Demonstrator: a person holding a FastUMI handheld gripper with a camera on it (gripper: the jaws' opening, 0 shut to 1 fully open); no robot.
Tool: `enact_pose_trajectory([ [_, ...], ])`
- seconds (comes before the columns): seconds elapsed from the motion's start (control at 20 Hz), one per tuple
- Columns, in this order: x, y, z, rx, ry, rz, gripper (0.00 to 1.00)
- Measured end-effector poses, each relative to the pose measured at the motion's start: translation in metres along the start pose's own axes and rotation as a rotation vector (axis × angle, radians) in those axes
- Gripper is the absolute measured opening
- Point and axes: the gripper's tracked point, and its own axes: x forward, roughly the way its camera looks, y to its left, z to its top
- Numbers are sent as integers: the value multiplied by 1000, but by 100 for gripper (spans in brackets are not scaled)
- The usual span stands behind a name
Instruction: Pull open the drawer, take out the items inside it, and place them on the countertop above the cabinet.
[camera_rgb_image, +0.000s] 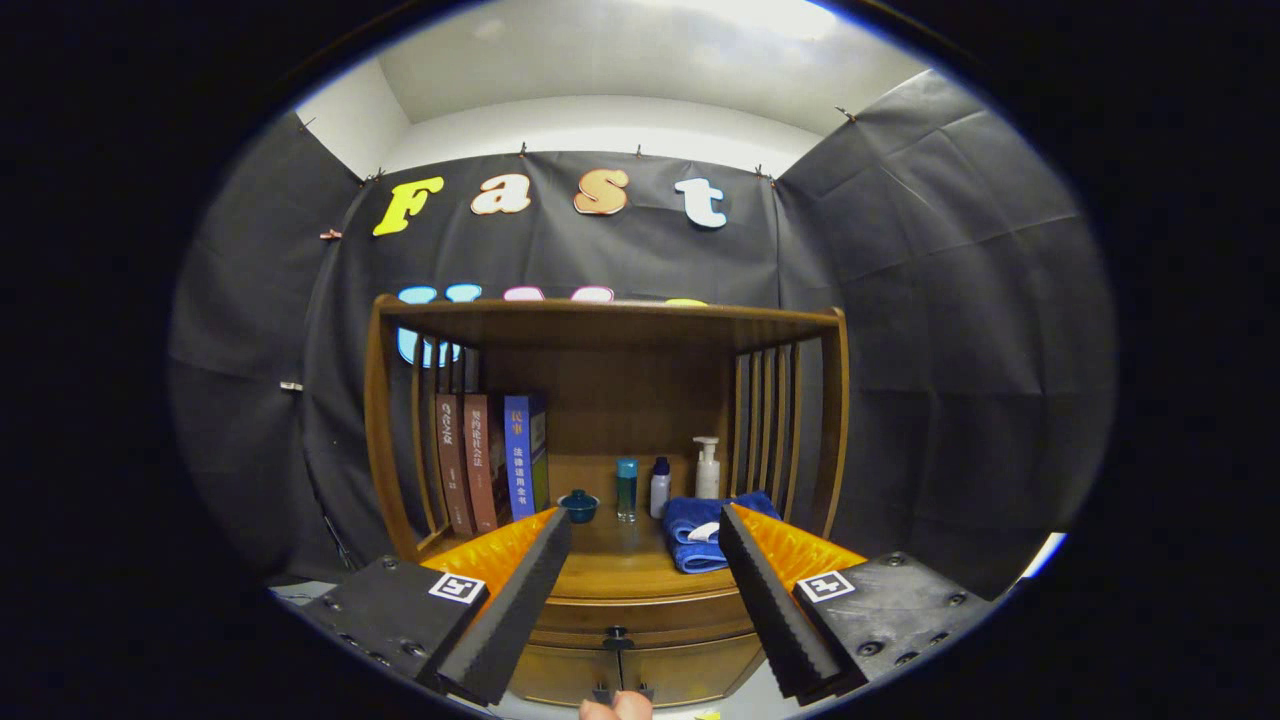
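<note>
Gripper (645, 520) fingers spread wide, holding nothing, closed drawer (640, 670) with knob (617, 633) between them, countertop (620, 570) beyond, folded blue towel (700, 525), three books (490, 460), spine text too small.

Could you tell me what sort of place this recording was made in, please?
Probably a staged recording booth dressed as a home corner. Black cloth walls surround a wooden cabinet holding books, bottles and a folded towel. The open gripper faces its shut drawer.

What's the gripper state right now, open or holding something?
Gripper: open, fingers spread wide, holding nothing, pointed at the closed drawer and its knob below the countertop.
</note>
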Motion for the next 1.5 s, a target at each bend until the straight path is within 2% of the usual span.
enact_pose_trajectory([
  [0.3, 54, 9, -99, -7, 57, -5, 98],
  [0.5, 69, 17, -165, -16, 75, 19, 98],
  [0.8, 85, 26, -239, -32, 109, 38, 98],
  [1.05, 89, 33, -282, -17, 174, 65, 96],
  [1.1, 88, 33, -288, -10, 188, 63, 94],
  [1.35, 87, 27, -291, -2, 205, 60, 52],
  [1.45, 90, 28, -292, -6, 218, 54, 41],
  [1.5, 92, 28, -293, -8, 224, 56, 41],
])
